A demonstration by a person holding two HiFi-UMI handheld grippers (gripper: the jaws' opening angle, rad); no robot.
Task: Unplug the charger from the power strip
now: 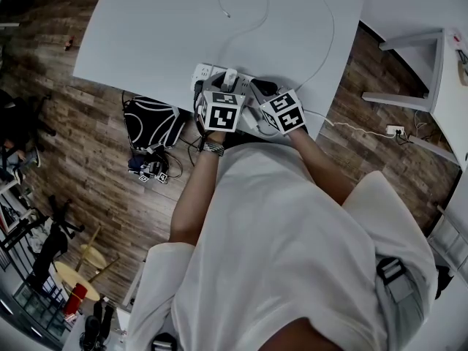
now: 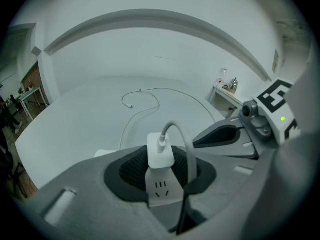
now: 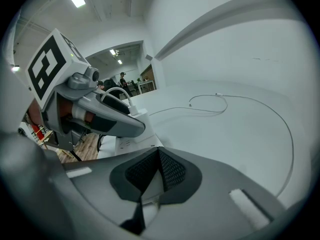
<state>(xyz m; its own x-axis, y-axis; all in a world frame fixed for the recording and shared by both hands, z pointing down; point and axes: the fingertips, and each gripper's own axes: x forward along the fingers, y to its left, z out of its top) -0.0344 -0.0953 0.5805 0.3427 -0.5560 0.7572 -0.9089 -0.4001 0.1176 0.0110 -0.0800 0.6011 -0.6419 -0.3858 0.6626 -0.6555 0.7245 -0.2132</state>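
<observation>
Clamping the charger (image 2: 161, 149) at the table (image 2: 75, 119) edge, left gripper (image 2: 160, 160) jaws face open tabletop; right gripper (image 3: 159, 156) jaws closed.

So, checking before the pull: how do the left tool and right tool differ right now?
The left tool is closed on the white charger; the right tool has its jaws shut together. The left tool sits over the power strip; the right tool is just beside it. Both angle down at the table.

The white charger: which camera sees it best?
The left gripper view: the charger stands centred between the pads, plugged into the power strip. The head view shows only its top beyond the marker cubes. The right gripper view shows just a corner.
</observation>
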